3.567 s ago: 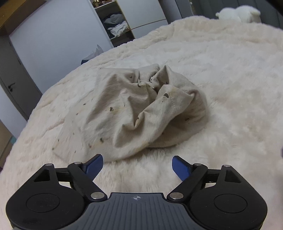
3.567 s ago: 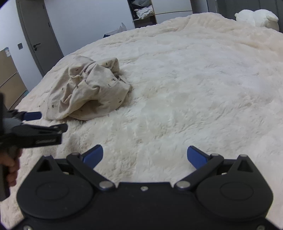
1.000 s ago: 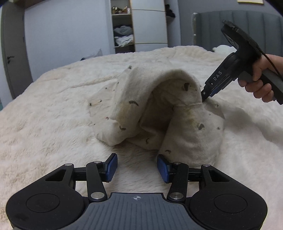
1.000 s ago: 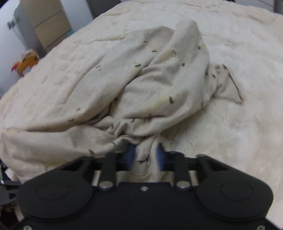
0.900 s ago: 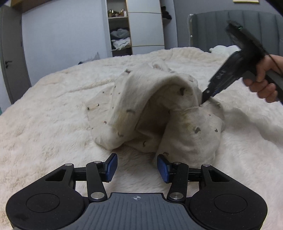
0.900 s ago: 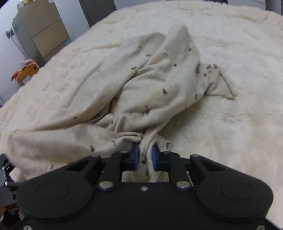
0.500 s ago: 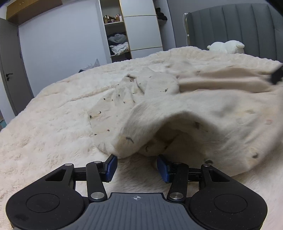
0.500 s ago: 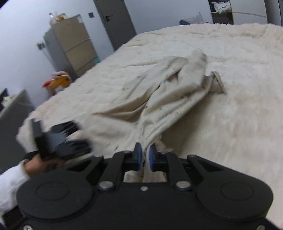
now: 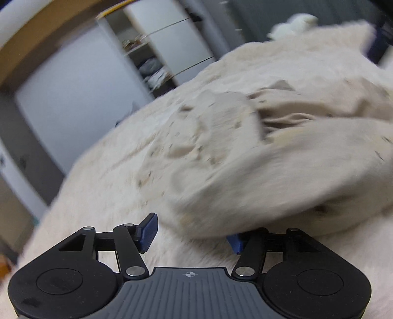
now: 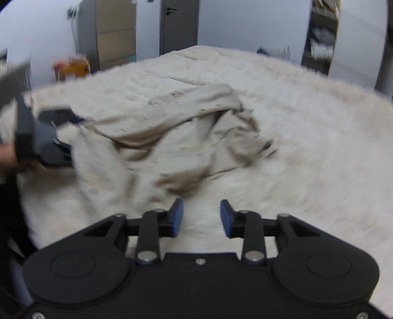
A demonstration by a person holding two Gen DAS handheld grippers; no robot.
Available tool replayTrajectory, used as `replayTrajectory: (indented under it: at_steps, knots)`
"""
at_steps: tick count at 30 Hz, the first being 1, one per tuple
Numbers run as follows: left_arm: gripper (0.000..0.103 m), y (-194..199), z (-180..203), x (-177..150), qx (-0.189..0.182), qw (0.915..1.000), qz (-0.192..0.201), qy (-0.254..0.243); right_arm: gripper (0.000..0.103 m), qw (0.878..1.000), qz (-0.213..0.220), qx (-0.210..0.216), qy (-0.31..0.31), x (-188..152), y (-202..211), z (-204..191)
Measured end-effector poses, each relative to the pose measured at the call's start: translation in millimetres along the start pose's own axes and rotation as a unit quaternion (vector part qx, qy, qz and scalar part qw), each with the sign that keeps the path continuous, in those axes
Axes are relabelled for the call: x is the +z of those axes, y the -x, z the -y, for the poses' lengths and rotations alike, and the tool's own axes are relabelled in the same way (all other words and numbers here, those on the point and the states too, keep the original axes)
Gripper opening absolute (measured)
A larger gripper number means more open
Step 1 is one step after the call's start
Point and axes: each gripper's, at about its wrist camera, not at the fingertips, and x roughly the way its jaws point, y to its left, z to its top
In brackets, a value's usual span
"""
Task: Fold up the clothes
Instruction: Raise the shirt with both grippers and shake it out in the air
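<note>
Holding both pairs of tongs low over the bed, we are looking along the left tongs (image 9: 191, 235) at jaws standing wide apart, gripping nothing. A blurred fold of the shirt (image 10: 159, 137) is drooping over the right-hand pad, and we cannot tell whether it is touching it. The right tongs (image 10: 201, 218) are likewise released, with only bare blanket (image 10: 307, 147) showing between the pads. Just beyond them the shirt is lying crumpled and unfolded on the blanket, its nearest rumpled edge sitting a little ahead and to the left of the right tongs. Its long axis is running crosswise to us, from the corner beside the left tongs out to the far right end, slanting slightly away. We are judging the left tongs to be the nearer of the two, since they are sitting right at the shirt's left end, while the right tongs are facing its middle from just short of it. A hand (image 10: 9, 157) is gripping the left tongs at the picture's edge. Any coming grab is turning on that: the left end lying at the left tongs, the far right end lying across the shirt from both. Farther off we are seeing a cabinet (image 10: 115, 32), a door (image 10: 179, 24), open shelves (image 9: 152, 68) and a white plush toy (image 9: 294, 22).
</note>
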Motion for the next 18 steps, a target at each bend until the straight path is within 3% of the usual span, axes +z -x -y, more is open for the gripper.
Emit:
replayTrajectory:
  at_steps: [3, 5, 6, 8, 9, 15, 18]
  knots:
    - [0.053, 3.1, 3.0, 6.5, -0.009, 0.9987, 0.026, -0.043, 0.055, 0.993, 0.022, -0.015, 0.114, -16.4, -5.6, -11.4]
    - [0.037, 3.9, 0.6, 10.9, -0.021, 0.9978, 0.031, -0.055, 0.060, 0.982, 0.029, -0.006, 0.188, -28.5, -8.7, -26.6]
    - [0.034, 5.2, 0.2, 12.2, -0.023, 0.9973, 0.034, -0.061, 0.060, 0.975, 0.031, 0.001, 0.222, -34.0, -10.1, -34.4]
    - [0.013, 8.8, -1.6, 15.8, -0.030, 0.9962, 0.040, -0.071, 0.060, 0.964, 0.035, 0.013, 0.264, -40.0, -14.7, -48.2]
    - [0.009, 13.3, -7.8, 19.2, -0.030, 0.9965, 0.043, -0.065, 0.060, 0.961, 0.036, 0.016, 0.274, -41.8, -15.4, -53.0]
    - [0.005, 40.0, -44.9, 39.7, -0.034, 0.9968, 0.067, -0.028, 0.065, 0.921, 0.080, 0.014, 0.380, -43.0, -27.2, -95.9]
    - [0.004, 53.4, -63.4, 49.9, -0.036, 0.9962, 0.079, -0.009, 0.068, 0.911, 0.094, 0.015, 0.401, -38.3, -30.3, -103.9]
